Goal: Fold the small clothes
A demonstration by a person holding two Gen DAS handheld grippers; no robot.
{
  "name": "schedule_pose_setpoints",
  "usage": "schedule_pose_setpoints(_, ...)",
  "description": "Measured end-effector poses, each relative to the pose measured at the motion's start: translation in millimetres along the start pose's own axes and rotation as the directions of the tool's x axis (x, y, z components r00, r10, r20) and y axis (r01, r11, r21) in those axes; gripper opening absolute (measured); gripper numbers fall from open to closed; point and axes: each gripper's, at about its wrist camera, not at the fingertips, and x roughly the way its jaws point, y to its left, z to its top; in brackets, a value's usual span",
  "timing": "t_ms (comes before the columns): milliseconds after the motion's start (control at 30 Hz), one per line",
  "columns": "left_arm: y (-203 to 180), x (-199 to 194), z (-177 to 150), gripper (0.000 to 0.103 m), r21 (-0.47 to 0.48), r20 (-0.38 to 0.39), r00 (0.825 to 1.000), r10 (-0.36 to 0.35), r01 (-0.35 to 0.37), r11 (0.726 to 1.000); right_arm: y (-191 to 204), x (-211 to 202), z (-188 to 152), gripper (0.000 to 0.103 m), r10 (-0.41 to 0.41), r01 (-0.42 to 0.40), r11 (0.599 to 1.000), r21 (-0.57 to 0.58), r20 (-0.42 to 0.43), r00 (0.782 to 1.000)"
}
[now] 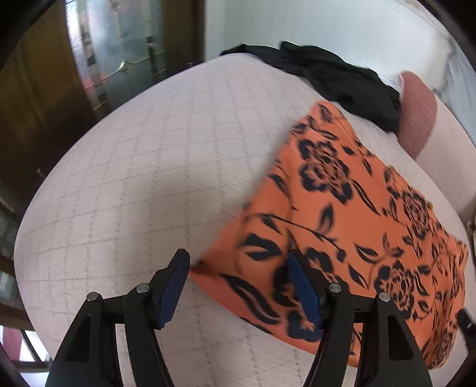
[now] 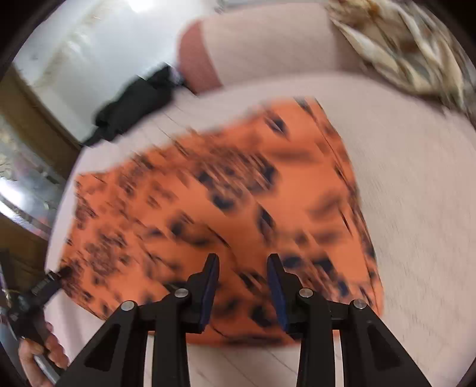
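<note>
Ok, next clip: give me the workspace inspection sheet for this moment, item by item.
Surface: pale quilted mattress, mostly bare.
Job's things: orange floral garment spread flat; black garment crumpled at the far edge.
Clutter: pink bolster; patterned fabric at the far corner.
Grippers: left gripper open over the orange garment's corner; right gripper open above the garment, view blurred.
Cables: nothing seen.
Surroundings: wooden glass-panelled door, white wall.

Two wrist cameras look steeply down, close over a quilted bed (image 1: 125, 166); both share the orange floral cloth (image 1: 351, 226) and a black garment (image 2: 134, 104) beyond
</note>
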Motion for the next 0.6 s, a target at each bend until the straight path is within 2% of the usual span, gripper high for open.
schedule_pose_setpoints(100, 12, 3, 8, 0.069, -0.039, 0.002, 1.000, 0.010, -0.010, 0.999, 19, 6, 22, 0.037, 0.039, -0.038, 0.999, -0.012, 0.028, 0.999)
schedule_pose_setpoints(167, 17, 6, 12, 0.069, -0.053, -0.011, 1.000, -0.001, 0.000, 0.999, 32, 25, 35, 0.037, 0.054, -0.054, 0.998, -0.011, 0.019, 0.998)
schedule_pose_setpoints(200, 18, 8, 14, 0.069, -0.053, -0.016, 1.000, -0.005, 0.004, 0.999, 38, 34, 37, 0.037, 0.043, -0.043, 0.999, -0.016, 0.009, 0.999)
schedule_pose_setpoints(300, 24, 13, 22, 0.069, -0.061, -0.042, 0.998, -0.041, 0.038, 0.997, 48, 83, 38, 0.037, -0.062, 0.059, 0.997, -0.041, -0.081, 0.995)
schedule_pose_setpoints(400, 33, 12, 26, 0.069, -0.106, -0.062, 0.994, -0.088, 0.081, 0.991, 68, 80, 47, 0.038, -0.120, 0.116, 0.989, -0.092, -0.044, 0.992)
schedule_pose_setpoints(500, 39, 4, 28, 0.069, -0.105, -0.052, 0.993, -0.103, 0.097, 0.990, 92, 71, 56, 0.038, -0.059, 0.060, 0.989, -0.133, 0.012, 0.998)
schedule_pose_setpoints(600, 39, 1, 30, 0.069, -0.081, -0.038, 0.995, -0.093, 0.090, 0.993, 123, 84, 63, 0.038, -0.035, 0.034, 0.986, -0.165, -0.001, 0.999)
